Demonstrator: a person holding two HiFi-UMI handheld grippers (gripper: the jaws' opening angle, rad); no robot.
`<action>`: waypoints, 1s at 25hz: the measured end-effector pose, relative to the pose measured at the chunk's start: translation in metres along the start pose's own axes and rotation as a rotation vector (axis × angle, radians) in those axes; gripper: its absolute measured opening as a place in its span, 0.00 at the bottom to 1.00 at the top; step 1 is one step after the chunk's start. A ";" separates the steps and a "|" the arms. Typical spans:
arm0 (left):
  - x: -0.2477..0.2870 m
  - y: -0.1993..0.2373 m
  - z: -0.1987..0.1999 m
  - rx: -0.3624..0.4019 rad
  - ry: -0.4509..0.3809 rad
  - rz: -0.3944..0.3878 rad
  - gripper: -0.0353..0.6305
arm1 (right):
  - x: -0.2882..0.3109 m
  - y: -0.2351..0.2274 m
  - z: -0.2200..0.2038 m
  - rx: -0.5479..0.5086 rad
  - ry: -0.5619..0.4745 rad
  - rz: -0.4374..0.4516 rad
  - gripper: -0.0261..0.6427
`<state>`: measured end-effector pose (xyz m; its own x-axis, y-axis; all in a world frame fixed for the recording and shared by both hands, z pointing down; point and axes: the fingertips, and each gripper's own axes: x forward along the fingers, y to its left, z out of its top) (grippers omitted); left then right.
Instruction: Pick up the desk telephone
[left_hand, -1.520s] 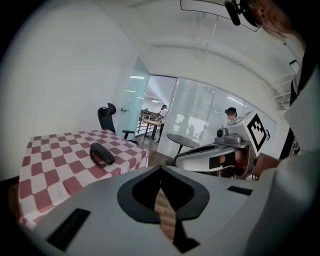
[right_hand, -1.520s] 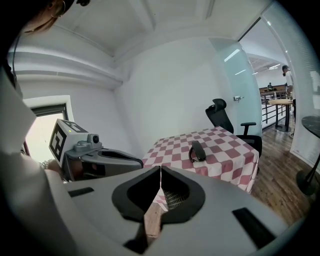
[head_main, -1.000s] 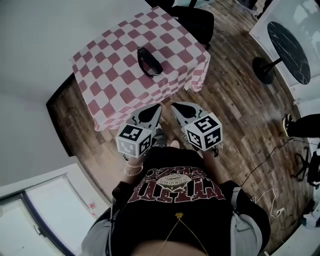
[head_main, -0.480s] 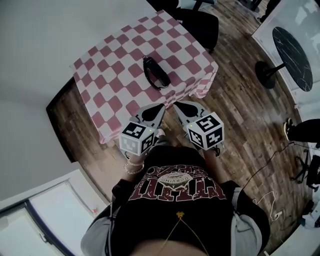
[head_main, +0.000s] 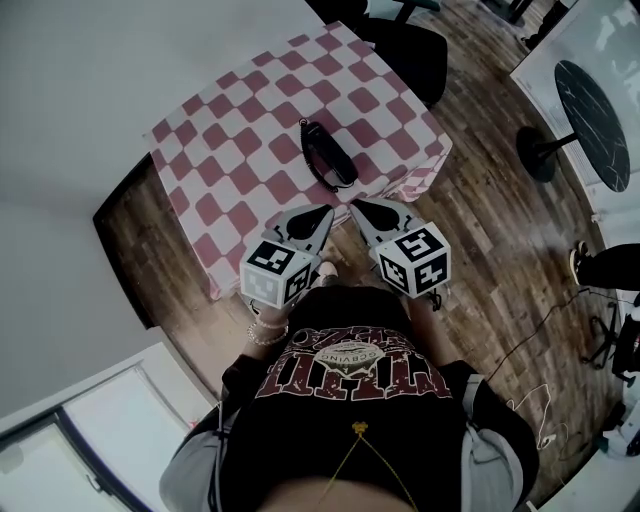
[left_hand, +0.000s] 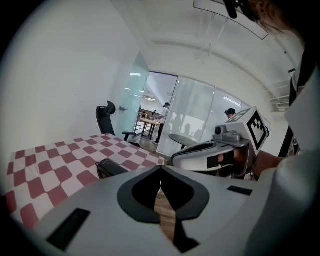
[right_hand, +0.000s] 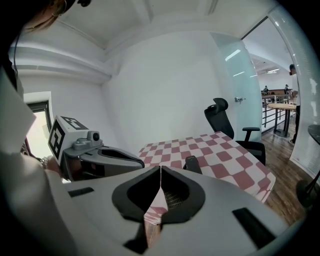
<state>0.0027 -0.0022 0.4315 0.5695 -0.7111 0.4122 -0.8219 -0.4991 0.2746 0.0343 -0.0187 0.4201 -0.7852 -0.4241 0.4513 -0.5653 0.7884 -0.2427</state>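
Approach step, so nothing is gripped yet: the left gripper (head_main: 322, 213) and right gripper (head_main: 356, 207) are both pinched fully closed and empty, held side by side. The desk telephone (head_main: 329, 153) is found ahead of both tips, well apart from them and roughly between their lines, lying on the checked tablecloth (head_main: 230, 150). The jaws should probably be opened before it's reached, and it's best taken from both sides so the handset isn't knocked loose.
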 end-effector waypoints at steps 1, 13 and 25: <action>0.000 0.002 -0.001 -0.002 0.004 -0.003 0.07 | 0.003 0.001 0.000 0.003 0.002 -0.001 0.07; 0.010 0.026 0.006 -0.033 0.000 0.018 0.07 | 0.026 -0.010 0.004 0.009 0.033 0.015 0.07; 0.051 0.061 0.038 -0.078 -0.004 0.087 0.07 | 0.061 -0.054 0.034 -0.038 0.073 0.115 0.07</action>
<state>-0.0177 -0.0873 0.4362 0.4956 -0.7523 0.4342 -0.8666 -0.3950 0.3048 0.0084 -0.1020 0.4311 -0.8231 -0.2976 0.4837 -0.4615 0.8468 -0.2645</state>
